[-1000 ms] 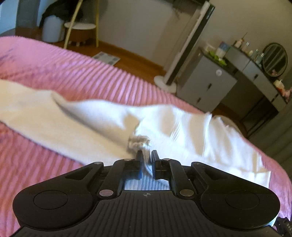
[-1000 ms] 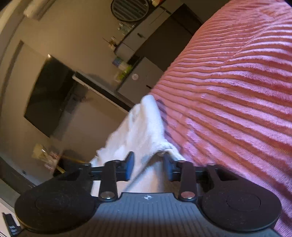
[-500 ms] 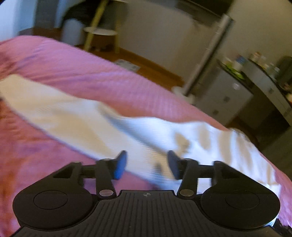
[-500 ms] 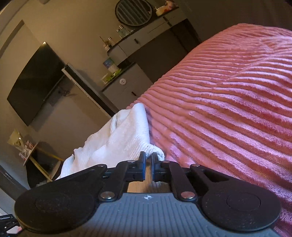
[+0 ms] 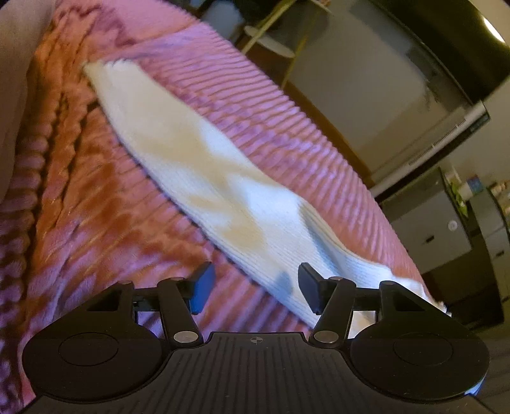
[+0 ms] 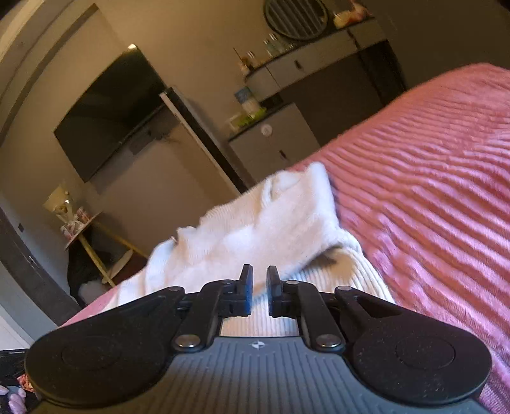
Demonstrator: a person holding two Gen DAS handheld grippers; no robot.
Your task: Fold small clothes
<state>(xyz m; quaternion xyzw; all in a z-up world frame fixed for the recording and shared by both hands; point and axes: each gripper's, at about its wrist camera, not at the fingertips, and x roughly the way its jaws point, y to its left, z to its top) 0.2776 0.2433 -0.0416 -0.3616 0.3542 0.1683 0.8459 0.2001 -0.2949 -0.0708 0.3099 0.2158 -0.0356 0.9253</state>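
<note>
A white ribbed knit garment (image 5: pixel 207 172) lies stretched out as a long strip on the pink ribbed bedspread (image 5: pixel 95 223). My left gripper (image 5: pixel 251 286) is open and empty just above the strip's near edge. In the right wrist view the same garment (image 6: pixel 271 223) is bunched and lifted at its end. My right gripper (image 6: pixel 259 286) is shut on the garment's edge, with white cloth between the fingers, over the pink bedspread (image 6: pixel 430 191).
The bed edge falls away to a wooden floor. Beyond it stand a grey cabinet (image 6: pixel 274 149), a wall television (image 6: pixel 108 111), a small round side table (image 6: pixel 83 232) and a dresser with a round mirror (image 6: pixel 295 16).
My left gripper has let go of the garment, opened wide and swung left along the strip. My right gripper closed on the garment's end and has lifted it slightly.
</note>
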